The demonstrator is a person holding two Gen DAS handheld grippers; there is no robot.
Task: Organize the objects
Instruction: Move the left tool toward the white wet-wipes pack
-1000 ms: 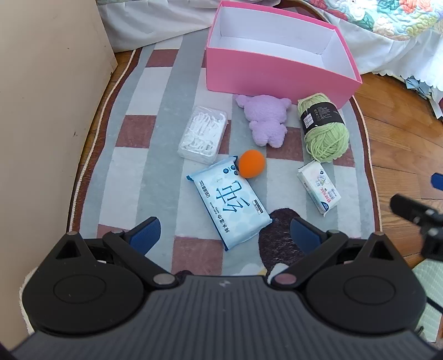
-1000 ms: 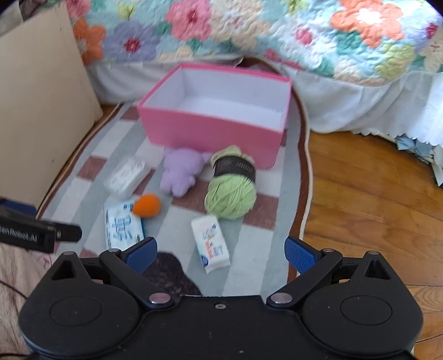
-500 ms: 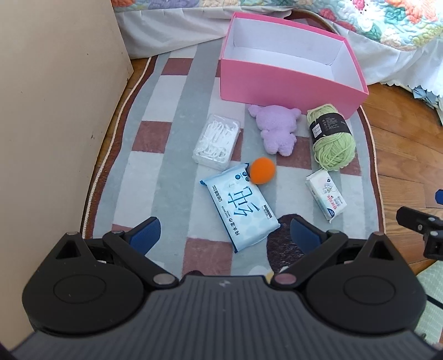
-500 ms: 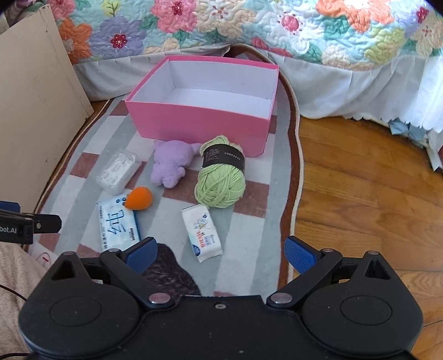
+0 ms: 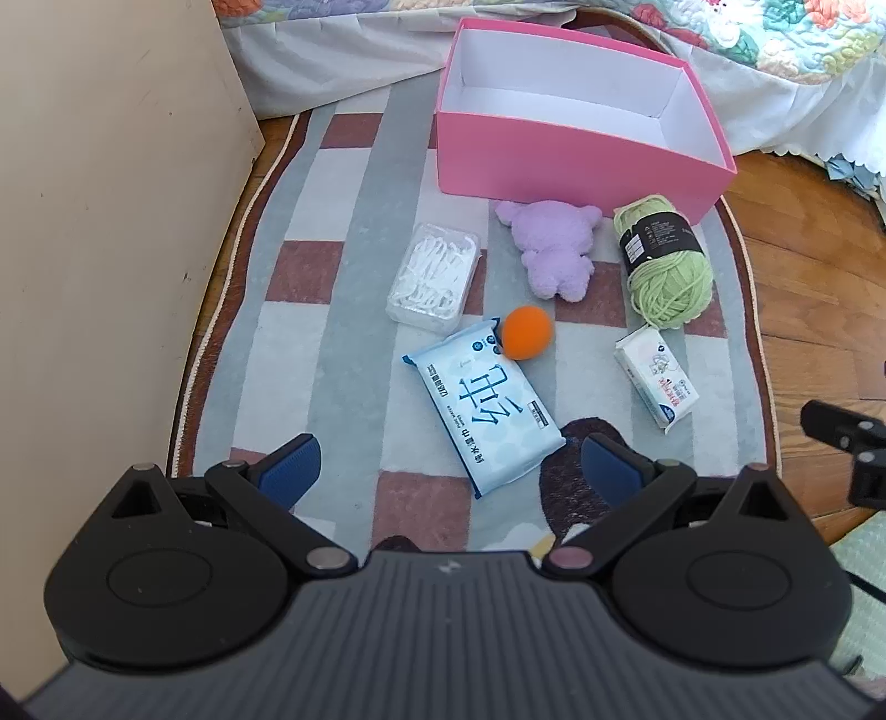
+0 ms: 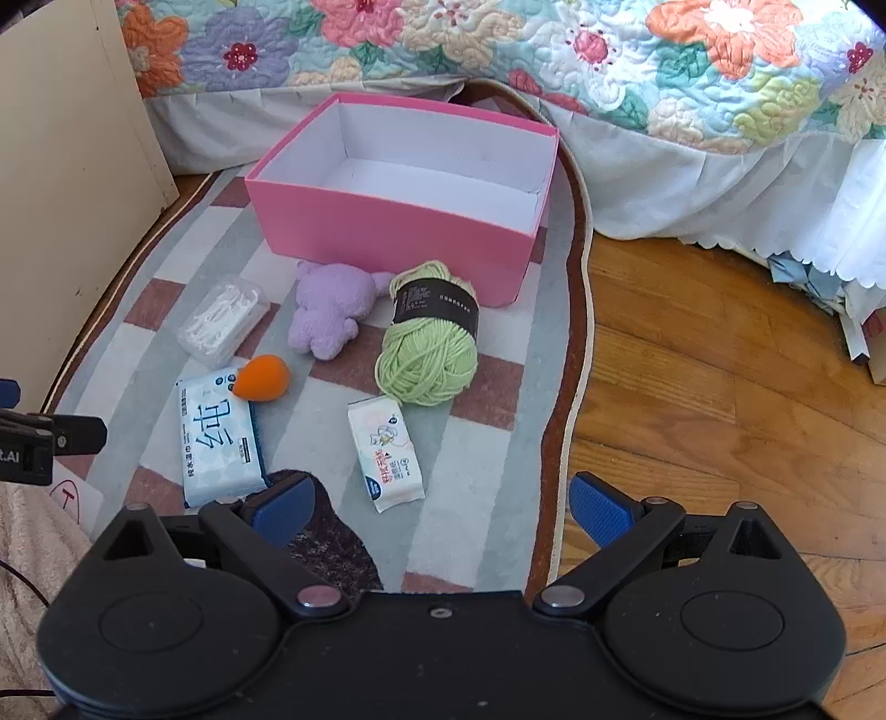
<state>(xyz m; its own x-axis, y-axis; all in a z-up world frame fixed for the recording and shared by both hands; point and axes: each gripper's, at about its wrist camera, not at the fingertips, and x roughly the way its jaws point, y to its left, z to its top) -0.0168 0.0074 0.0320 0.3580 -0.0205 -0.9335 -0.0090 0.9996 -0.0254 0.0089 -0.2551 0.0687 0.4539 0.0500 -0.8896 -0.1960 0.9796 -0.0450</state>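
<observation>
An empty pink box (image 5: 570, 160) (image 6: 398, 232) stands at the far end of a checked rug. In front of it lie a purple plush toy (image 5: 554, 249) (image 6: 329, 310), a green yarn ball (image 5: 667, 266) (image 6: 429, 343), a clear box of floss picks (image 5: 434, 274) (image 6: 224, 321), an orange ball (image 5: 526, 332) (image 6: 263, 378), a blue wipes pack (image 5: 487, 407) (image 6: 219, 440) and a small tissue pack (image 5: 656, 385) (image 6: 387, 451). My left gripper (image 5: 448, 471) is open and empty, near the wipes pack. My right gripper (image 6: 440, 501) is open and empty, near the tissue pack.
A beige cabinet side (image 5: 111, 221) (image 6: 66, 183) rises along the rug's left edge. A bed with a flowered quilt (image 6: 498, 50) stands behind the box. Wooden floor (image 6: 720, 387) lies to the right of the rug (image 5: 354, 232).
Both grippers have pulled back and risen a little, so the objects look smaller and further ahead. Nothing on the rug has moved. Both grippers stay open.
</observation>
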